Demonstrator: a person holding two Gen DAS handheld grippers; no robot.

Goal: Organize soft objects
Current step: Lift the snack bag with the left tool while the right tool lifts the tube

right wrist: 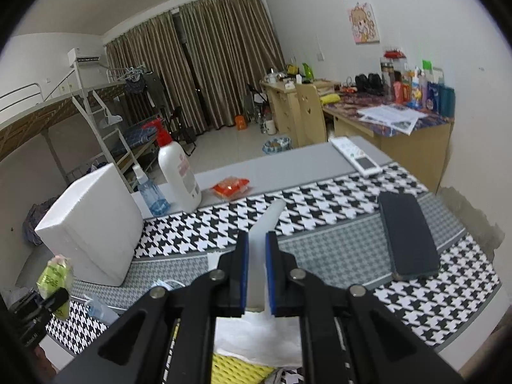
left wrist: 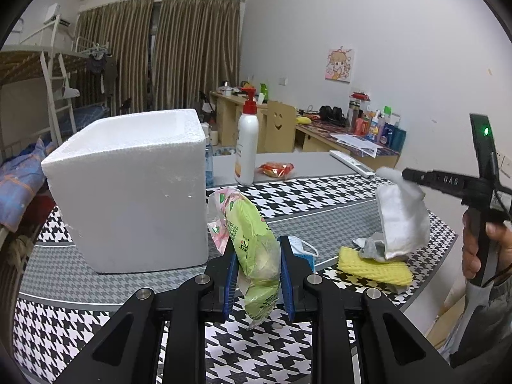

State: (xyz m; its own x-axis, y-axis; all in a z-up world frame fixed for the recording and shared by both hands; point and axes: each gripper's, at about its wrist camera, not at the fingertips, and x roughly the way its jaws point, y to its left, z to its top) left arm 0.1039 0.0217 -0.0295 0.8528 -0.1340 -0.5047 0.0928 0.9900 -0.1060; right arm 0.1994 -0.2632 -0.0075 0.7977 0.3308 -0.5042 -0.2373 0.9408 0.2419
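While pinched between the blue pads of the left gripper (left wrist: 258,268), nearly closed, hangs a soft green crinkly plastic pack (left wrist: 252,240), at 3 o'clock of the white foam box (left wrist: 128,188). Light, slippery; better gripped mid-body. Held likewise in the almost shut right gripper (right wrist: 257,272): a limp white folded cloth (left wrist: 401,217), light, draping, above the yellow mesh sponge (left wrist: 374,268).

1 foam box (left wrist: 128,188), 1 green packet (left wrist: 256,249), 1 white cloth (left wrist: 401,220), 1 yellow sponge (left wrist: 374,268), 1 face mask (left wrist: 302,251), 1 lotion bottle (left wrist: 246,147), 1 spray bottle (right wrist: 150,192), 1 red snack packet (left wrist: 276,169), 1 phone (right wrist: 408,235), 1 remote (right wrist: 355,156)
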